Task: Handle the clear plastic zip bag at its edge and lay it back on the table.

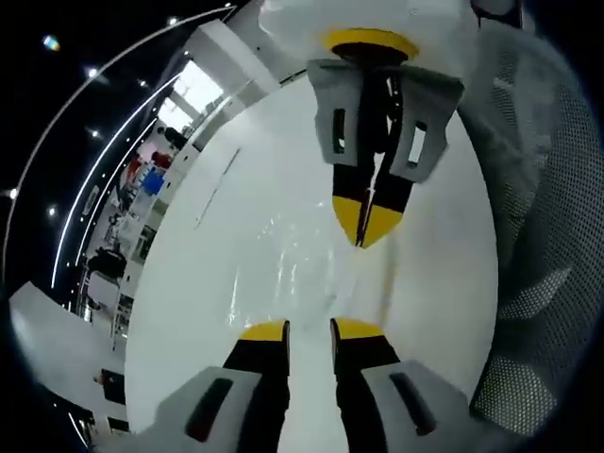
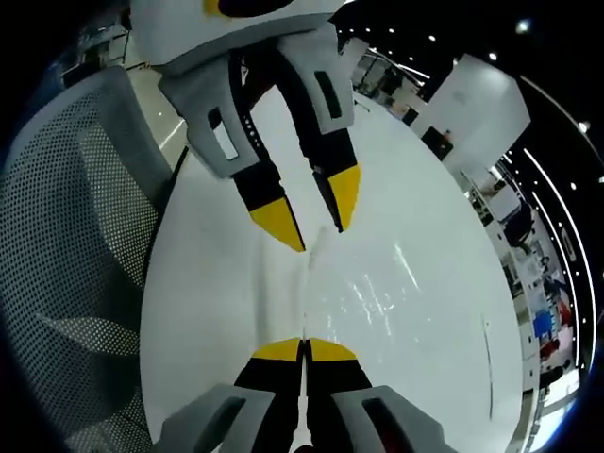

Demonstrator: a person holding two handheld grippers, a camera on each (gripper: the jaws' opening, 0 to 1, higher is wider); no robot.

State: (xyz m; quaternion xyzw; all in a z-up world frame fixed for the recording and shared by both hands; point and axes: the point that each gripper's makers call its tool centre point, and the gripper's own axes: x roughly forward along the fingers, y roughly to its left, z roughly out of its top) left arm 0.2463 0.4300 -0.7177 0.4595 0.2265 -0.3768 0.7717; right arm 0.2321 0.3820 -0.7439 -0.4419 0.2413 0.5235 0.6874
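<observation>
White and glossy, the table [image 1: 236, 189] is seen in both views, with an open hall of ceiling lights and distant furniture beyond its far edge. A grey mesh chair [image 2: 75, 245] is drawn up against one side of the table.

The clear plastic zip bag [image 1: 302, 269] is spread flat on the table between the two tools, picked out mainly by its creases and reflections; in the right gripper view it is seen as a sheen [image 2: 377, 283] on the white surface.

In the left gripper view, the left gripper [image 1: 310, 330] is seen with its yellow-tipped jaws parted by a gap, the bag lying ahead of them; whether the film is touched by them cannot be told. Opposite it, the right gripper [image 1: 366, 222] is pointed back across the bag with its tips pressed together.

In the right gripper view, the right gripper [image 2: 304, 347] is seen clenched, a thin pale edge of the bag caught in the line between its jaws. The left gripper [image 2: 311, 212] is seen opposite with its jaws apart, its tips down by the bag's far edge.
</observation>
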